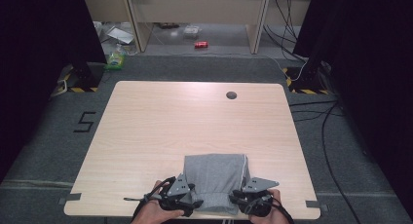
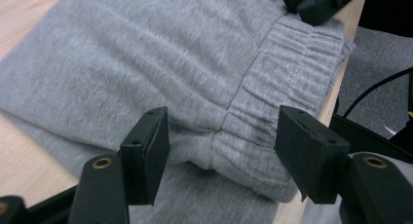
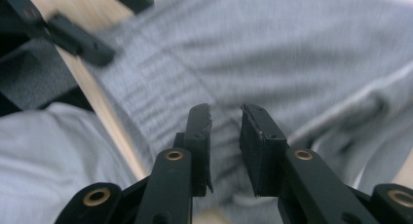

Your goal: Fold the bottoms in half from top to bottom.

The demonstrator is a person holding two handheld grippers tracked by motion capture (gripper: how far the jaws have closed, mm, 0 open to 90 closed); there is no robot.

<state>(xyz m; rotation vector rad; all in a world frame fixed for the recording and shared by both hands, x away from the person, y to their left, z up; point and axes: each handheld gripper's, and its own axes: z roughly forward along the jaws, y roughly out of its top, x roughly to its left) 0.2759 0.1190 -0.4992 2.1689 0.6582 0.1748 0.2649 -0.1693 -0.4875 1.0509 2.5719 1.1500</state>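
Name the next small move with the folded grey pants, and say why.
Probably close the left hand-held gripper on the elastic waistband of the folded grey pants: its jaws stand open astride that fold at the table's near edge, gripping nothing, and the right hand-held gripper is open too.

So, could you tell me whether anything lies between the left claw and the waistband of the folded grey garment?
Nothing visible does. The left claw hangs open directly over the elastic waistband of the folded grey garment, with only bare cloth between its jaws.
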